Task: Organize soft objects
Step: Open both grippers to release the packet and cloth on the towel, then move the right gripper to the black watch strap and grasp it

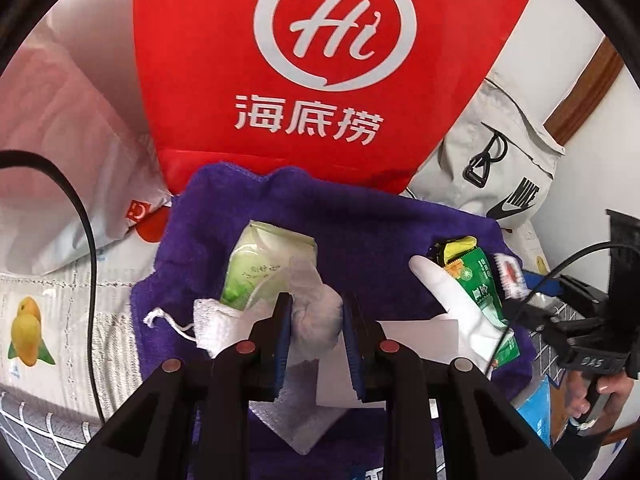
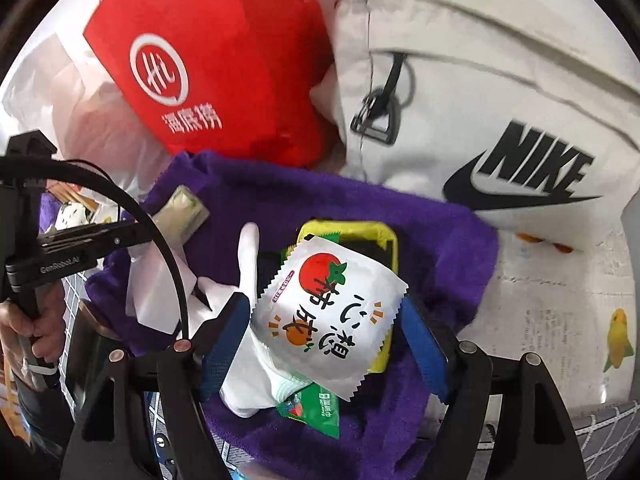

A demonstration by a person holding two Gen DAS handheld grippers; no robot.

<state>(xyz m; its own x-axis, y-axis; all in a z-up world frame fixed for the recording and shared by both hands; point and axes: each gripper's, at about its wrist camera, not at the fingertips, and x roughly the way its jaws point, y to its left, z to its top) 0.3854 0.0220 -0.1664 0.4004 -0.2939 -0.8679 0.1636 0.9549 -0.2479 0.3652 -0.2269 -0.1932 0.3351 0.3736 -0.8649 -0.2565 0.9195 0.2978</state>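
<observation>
Left wrist view: the left gripper [image 1: 316, 320] sits at lower centre, its jaws drawn close and pinching a crumpled white cloth bundle [image 1: 318, 322] between the blue pads. The bundle is limp fabric; it looks light and squashes easily, so a pinch across its bunched middle, as here, should hold better than a pinch at a loose edge. Just left of it lies a white drawstring pouch [image 1: 212, 326], its cord trailing toward the left. Above that, at centre, a pale green packet [image 1: 264, 264] rests on the purple towel [image 1: 380, 232], which spreads across the middle of the frame. A white glove [image 1: 444, 292] lies at right of centre, with a green sachet [image 1: 482, 280] beside it. A red bag [image 1: 332, 60] fills the top, and a grey Nike bag [image 1: 500, 160] shows at upper right.

Right wrist view: the right gripper [image 2: 326, 336] stands spread at lower centre, its blue pads either side of a white persimmon-print sachet [image 2: 332, 312] without visibly pressing it. The sachet lies over a yellow-rimmed case [image 2: 352, 232] and the white glove on the purple towel. It looks thin, light and slick, with film that will crinkle and may slide; taking it across its flat sides near the middle seems safest, away from the serrated ends.
</observation>
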